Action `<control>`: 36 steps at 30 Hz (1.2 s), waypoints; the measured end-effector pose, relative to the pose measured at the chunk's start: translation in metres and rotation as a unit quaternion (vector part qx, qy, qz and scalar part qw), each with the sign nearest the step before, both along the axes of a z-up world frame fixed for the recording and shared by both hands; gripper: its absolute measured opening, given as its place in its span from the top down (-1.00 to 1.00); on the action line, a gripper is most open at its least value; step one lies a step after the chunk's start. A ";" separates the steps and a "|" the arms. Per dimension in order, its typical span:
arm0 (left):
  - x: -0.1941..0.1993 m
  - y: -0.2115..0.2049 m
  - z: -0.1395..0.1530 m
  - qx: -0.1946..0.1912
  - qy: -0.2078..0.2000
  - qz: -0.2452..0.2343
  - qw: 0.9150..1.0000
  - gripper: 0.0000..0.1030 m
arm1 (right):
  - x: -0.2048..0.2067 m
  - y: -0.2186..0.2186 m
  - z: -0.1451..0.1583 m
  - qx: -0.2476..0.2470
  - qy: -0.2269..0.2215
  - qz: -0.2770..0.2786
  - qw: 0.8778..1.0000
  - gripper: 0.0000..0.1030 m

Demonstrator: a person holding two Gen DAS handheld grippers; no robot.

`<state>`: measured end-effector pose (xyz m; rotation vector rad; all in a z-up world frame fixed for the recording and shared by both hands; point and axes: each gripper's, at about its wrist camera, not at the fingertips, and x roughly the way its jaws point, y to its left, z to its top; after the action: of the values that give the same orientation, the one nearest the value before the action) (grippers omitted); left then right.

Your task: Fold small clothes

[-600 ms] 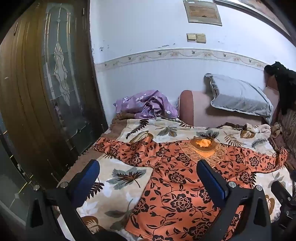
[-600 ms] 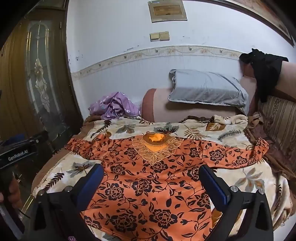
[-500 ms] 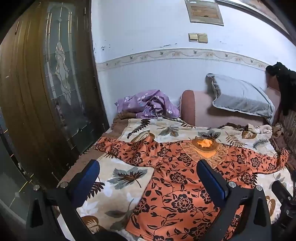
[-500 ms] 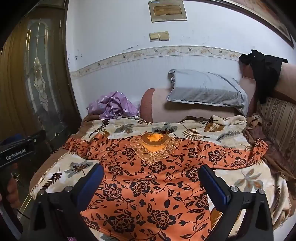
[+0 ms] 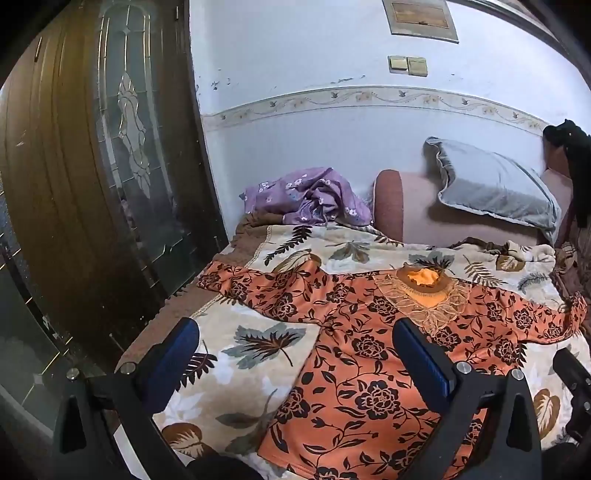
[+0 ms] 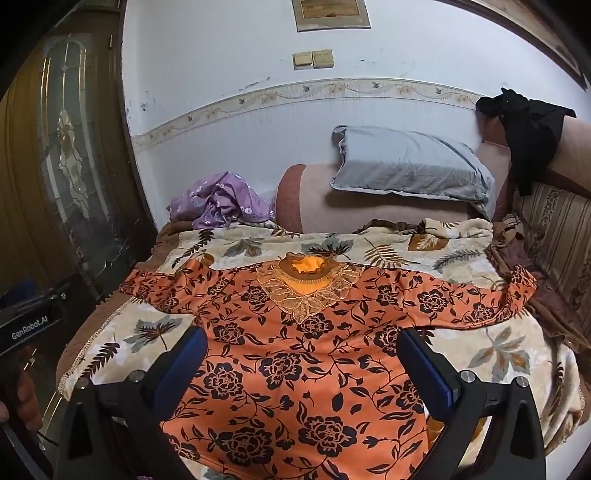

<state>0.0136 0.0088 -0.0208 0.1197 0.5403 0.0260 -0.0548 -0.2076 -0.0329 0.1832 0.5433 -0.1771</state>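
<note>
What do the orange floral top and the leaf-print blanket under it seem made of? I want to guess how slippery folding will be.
Orange floral top: looks like thin, smooth knit, lying flat with soft ripples; lace-like trim at the neck. Leaf-print blanket: seems plush fleece, matte and thick-edged.

Orange floral top (image 6: 295,369) — hem cut off by frame bottom. Wall frame (image 6: 330,13) — top cropped, content illegible.

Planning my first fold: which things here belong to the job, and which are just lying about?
For the job: orange floral top, spread flat on the leaf-print blanket; left tongs and right tongs, both open.

Lying about: purple garment, grey pillow, black cloth.
</note>
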 end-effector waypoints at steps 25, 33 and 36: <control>0.005 0.005 -0.008 0.007 0.010 0.009 1.000 -1.00 | 0.009 0.003 -0.002 0.004 0.018 0.007 1.000 -1.00; 0.006 0.008 -0.010 0.006 0.012 0.009 1.000 -1.00 | 0.013 0.000 -0.005 0.010 0.026 0.005 1.000 -1.00; 0.006 0.009 -0.011 0.007 0.012 0.009 1.000 -1.00 | 0.014 -0.001 -0.007 0.011 0.028 0.005 1.000 -1.00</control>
<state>0.0195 0.0176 -0.0320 0.1297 0.5662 0.0467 -0.0404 -0.2083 -0.0399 0.1975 0.6015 -0.1663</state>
